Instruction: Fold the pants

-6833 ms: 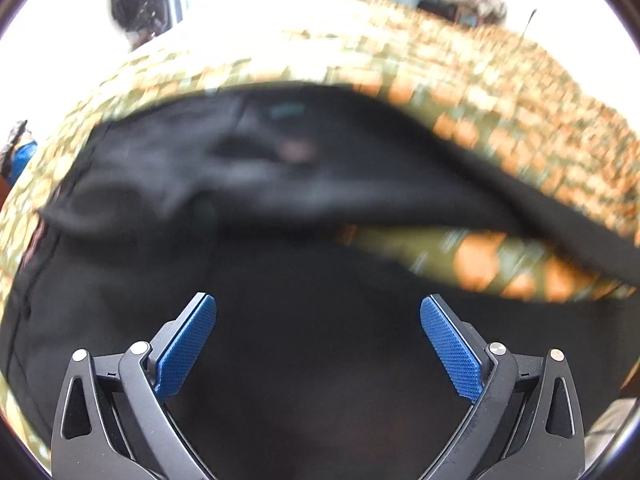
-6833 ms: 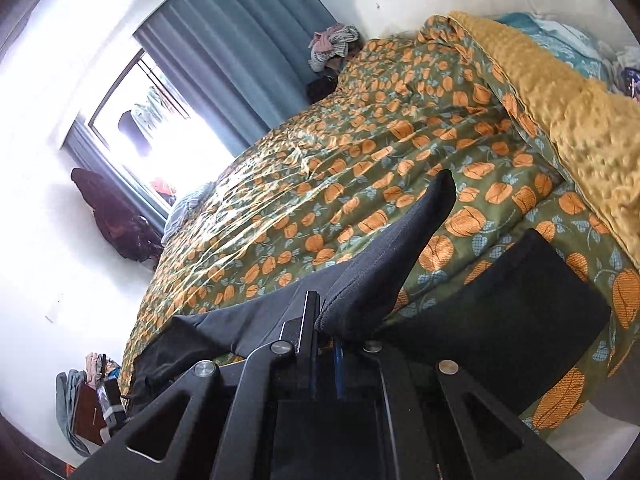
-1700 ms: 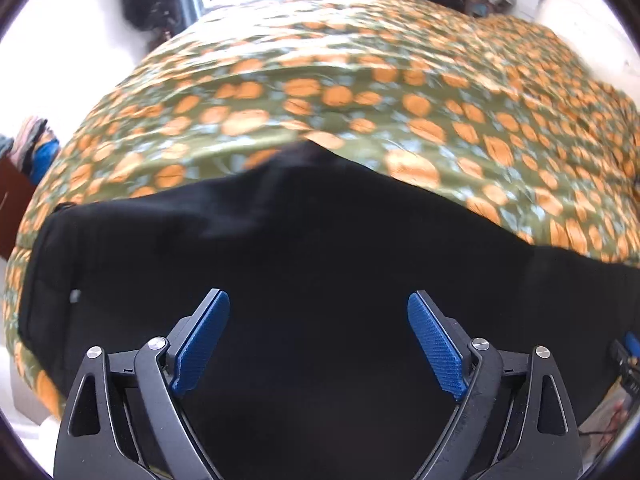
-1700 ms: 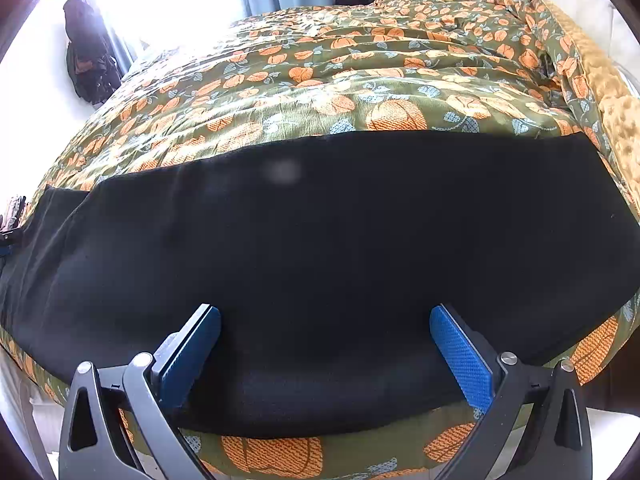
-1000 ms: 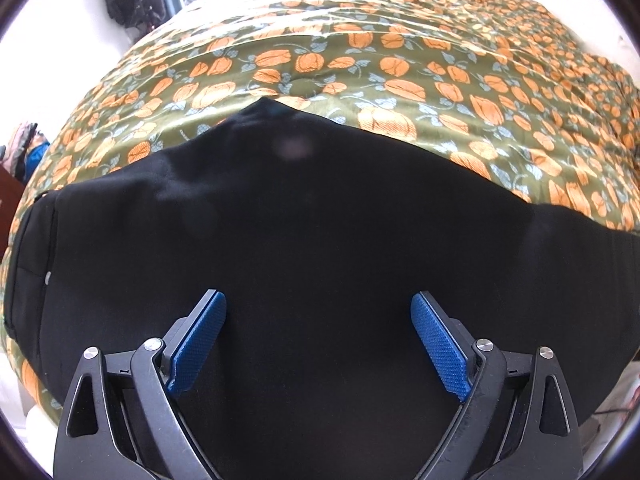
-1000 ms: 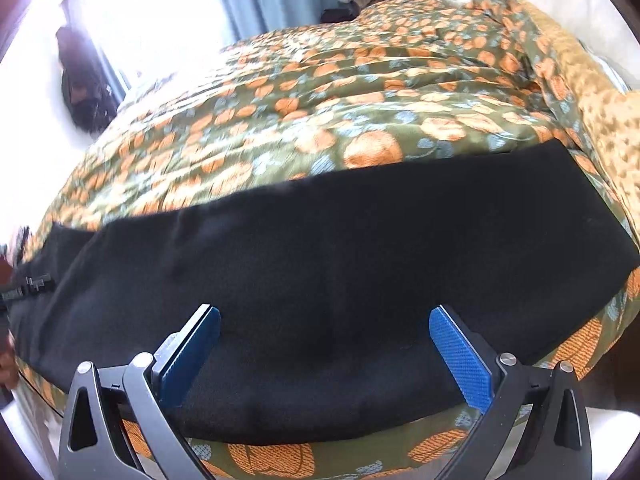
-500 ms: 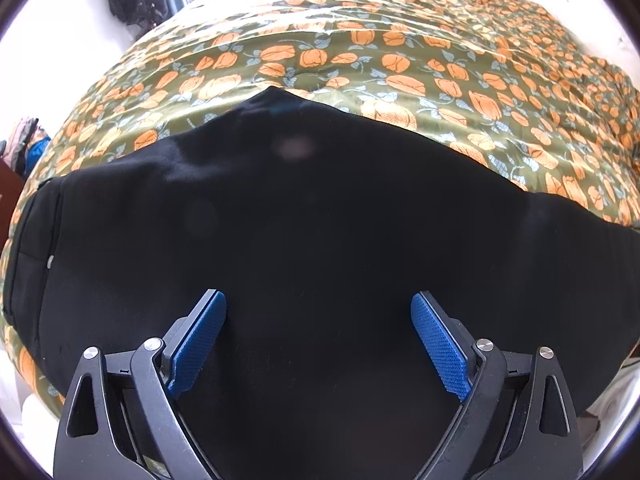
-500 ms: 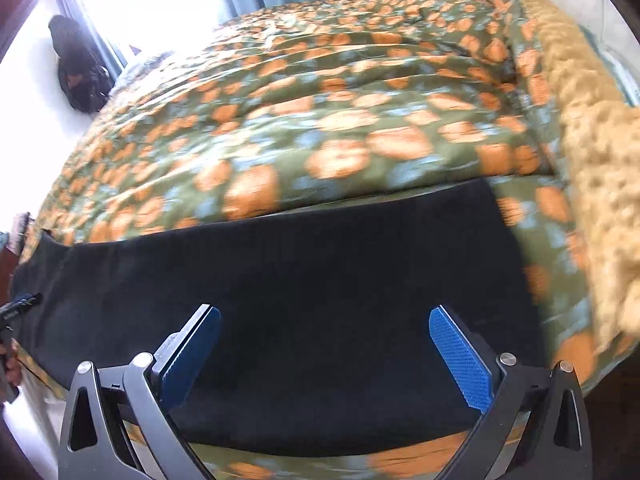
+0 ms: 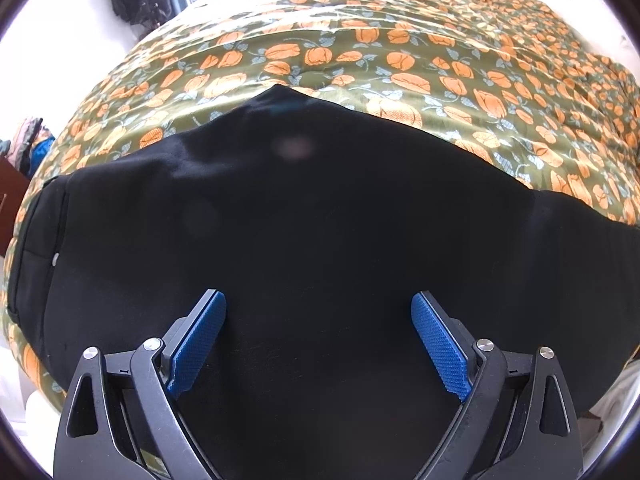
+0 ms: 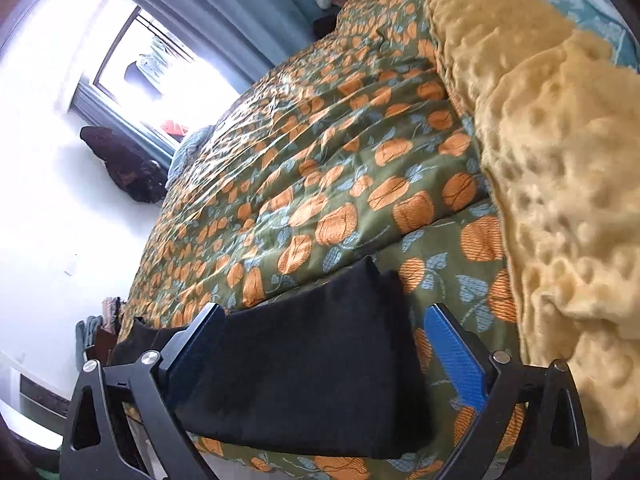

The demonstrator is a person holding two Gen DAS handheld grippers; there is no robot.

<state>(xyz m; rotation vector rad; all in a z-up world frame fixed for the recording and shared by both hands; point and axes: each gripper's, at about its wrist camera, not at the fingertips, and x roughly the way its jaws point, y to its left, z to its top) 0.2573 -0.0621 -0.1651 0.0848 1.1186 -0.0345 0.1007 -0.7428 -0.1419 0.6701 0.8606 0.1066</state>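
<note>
Now the black pants (image 9: 320, 220) lie flat across the near edge of the bed, on the pumpkin-print quilt (image 9: 400, 52), already doubled leg on leg into one long band running left to right. At the far left the waistband (image 9: 36, 236) sits by the quilt's edge, a small pale button showing on it. The left gripper (image 9: 318, 336) hangs over the middle of the band, nearer the waist, with its blue pads spread wide and nothing between them; whether the tips touch the cloth I cannot tell.

Further right, the right gripper (image 10: 320, 340) is tipped on its side at the cuff end (image 10: 360, 320) of the pants. Its jaws stand wide apart too, with the cuff end lying between them, not pinched; the left finger looks close against the fabric and the right pad (image 10: 452, 356) is just clear of the cuff's edge. A yellow blanket (image 10: 560, 160) lies just beyond, along the right side of the quilt.

Judging by this, the lengthwise fold is done and the crosswise fold is about to start. The next move calls for the right gripper to close on both layers at the cuff, lift, and carry them left toward the waistband, while the left one pins or steadies the middle so that the band creases squarely and the layers do not slide.
</note>
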